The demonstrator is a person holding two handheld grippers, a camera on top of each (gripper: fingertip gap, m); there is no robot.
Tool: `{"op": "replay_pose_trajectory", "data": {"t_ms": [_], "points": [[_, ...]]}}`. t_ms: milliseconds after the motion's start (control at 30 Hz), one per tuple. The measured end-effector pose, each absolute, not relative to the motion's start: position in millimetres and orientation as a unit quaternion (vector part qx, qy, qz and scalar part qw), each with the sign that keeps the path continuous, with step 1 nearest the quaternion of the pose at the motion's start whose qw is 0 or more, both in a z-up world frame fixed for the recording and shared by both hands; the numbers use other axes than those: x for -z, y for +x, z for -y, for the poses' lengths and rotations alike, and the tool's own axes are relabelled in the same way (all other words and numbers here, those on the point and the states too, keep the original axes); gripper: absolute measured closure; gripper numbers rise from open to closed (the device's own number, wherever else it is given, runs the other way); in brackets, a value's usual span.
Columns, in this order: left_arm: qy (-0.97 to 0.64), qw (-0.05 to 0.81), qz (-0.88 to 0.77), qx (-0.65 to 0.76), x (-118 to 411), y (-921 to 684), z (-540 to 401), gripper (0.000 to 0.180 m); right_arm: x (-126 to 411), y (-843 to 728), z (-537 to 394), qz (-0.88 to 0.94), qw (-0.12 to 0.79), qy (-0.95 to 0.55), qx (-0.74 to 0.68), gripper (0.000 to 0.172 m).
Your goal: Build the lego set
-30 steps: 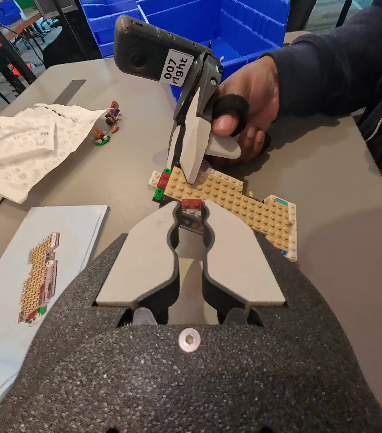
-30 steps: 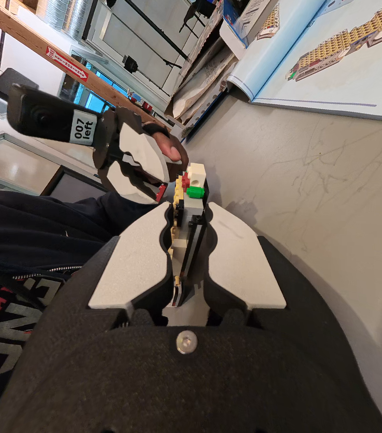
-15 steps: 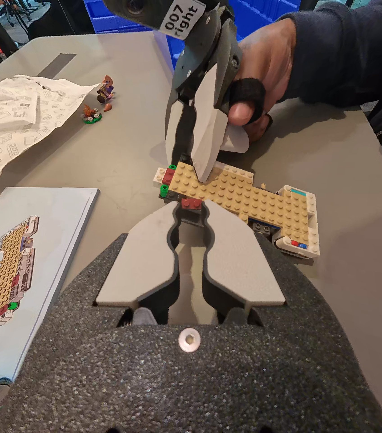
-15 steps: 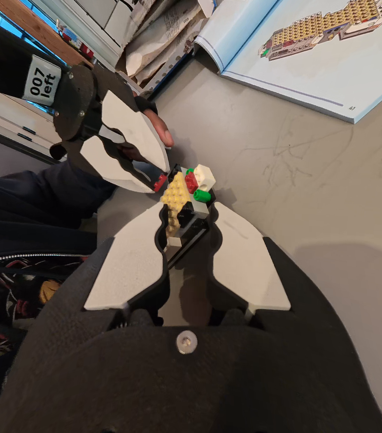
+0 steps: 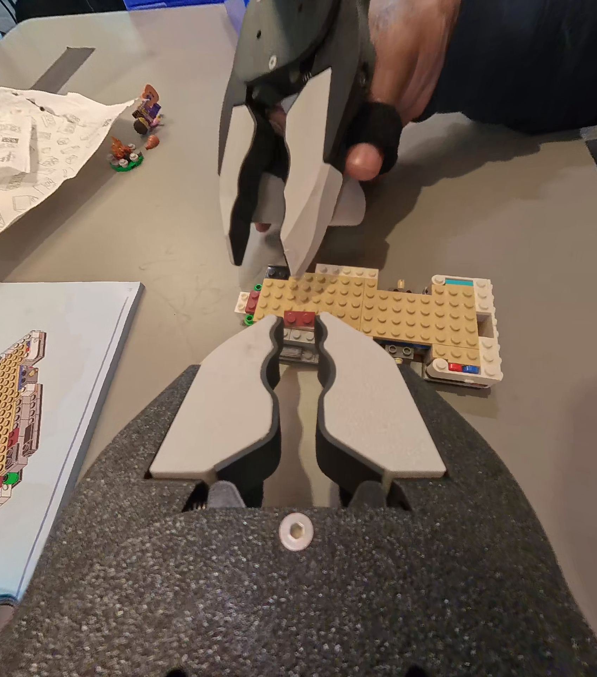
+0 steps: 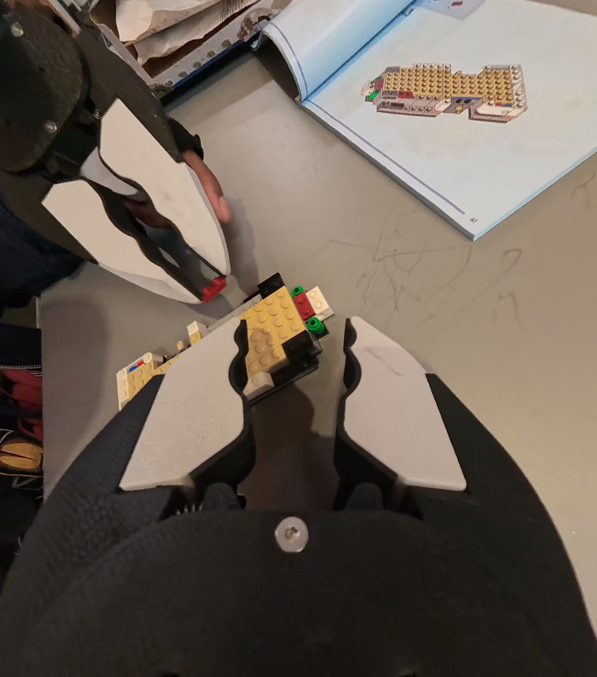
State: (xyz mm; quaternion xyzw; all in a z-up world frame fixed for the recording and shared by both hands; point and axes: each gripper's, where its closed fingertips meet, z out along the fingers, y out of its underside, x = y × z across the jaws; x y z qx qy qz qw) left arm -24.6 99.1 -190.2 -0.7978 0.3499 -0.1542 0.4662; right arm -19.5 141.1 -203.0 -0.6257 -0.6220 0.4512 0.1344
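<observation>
At twelve o'clock of the left gripper (image 5: 299, 322), its jaws pinch a small red brick (image 6: 214, 289) above the tan-plated brick model (image 5: 392, 315) on the counter (image 5: 509, 219), unseated; right gripper (image 6: 293, 329) jaws wide, gripping nothing.

Small page number on the open instruction booklet (image 6: 473, 220), printed brick drawings on crumpled paper sheet (image 5: 14, 154)

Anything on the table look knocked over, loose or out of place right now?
Only small things. Beside the crumpled printed paper, a minifigure lies tipped over near a few loose small pieces. The tan brick model sits flat on the table. The left gripper grips a small red plate.
</observation>
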Motion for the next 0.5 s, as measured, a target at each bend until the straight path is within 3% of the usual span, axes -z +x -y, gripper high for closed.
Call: {"op": "replay_pose_trajectory", "data": {"t_ms": [500], "points": [[-0.806,0.421,-0.404,0.102,208,-23,-106,0.165,199,2,-147,0.65,0.148,-0.594,-0.45,0.123]]}}
